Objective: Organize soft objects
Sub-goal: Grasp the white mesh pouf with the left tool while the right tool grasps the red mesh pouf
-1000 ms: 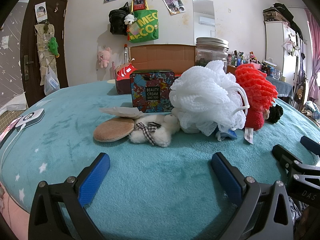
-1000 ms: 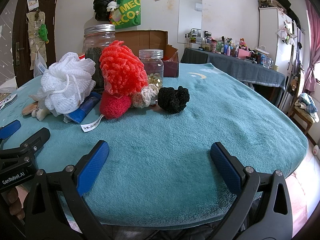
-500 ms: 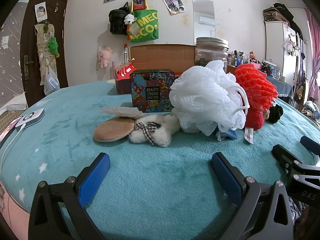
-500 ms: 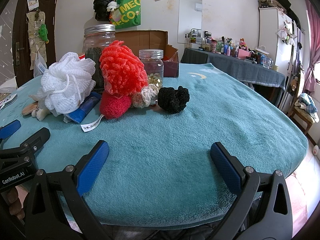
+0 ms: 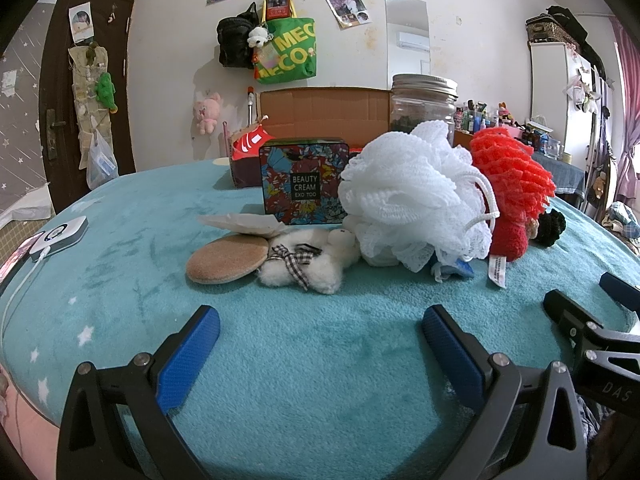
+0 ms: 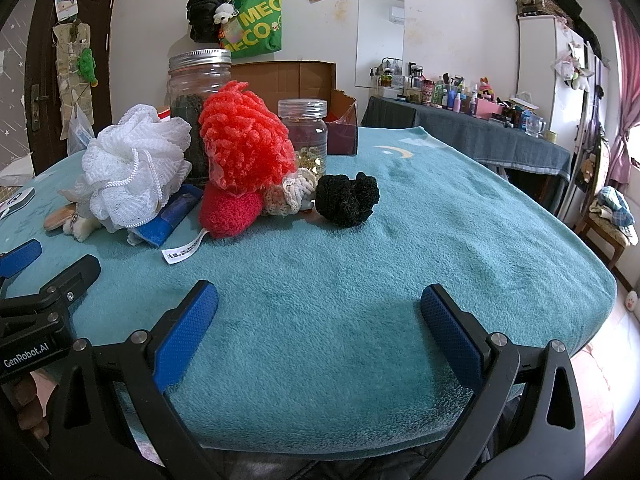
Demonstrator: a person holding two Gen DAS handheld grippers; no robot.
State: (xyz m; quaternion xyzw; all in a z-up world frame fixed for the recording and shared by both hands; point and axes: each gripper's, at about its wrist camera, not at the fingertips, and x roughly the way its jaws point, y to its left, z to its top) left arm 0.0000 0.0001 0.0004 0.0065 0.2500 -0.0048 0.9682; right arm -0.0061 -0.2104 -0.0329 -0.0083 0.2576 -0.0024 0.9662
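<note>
Both the left tongs (image 5: 318, 330) and the right tongs (image 6: 319, 308) are spread and empty. The fluffy white mesh bath puff (image 5: 412, 192) lies mid-table (image 6: 400, 240) among the soft pile; approach low, pinch its middle gently.

Right gripper (image 6: 319, 312) hangs wide open over bare teal blanket (image 6: 460, 232), holding nothing. Red puff (image 6: 246, 140) is the landmark: white loofah (image 6: 134, 168) just left of it, black scrunchie (image 6: 347, 199) right, jar (image 6: 308, 132) behind.
</note>
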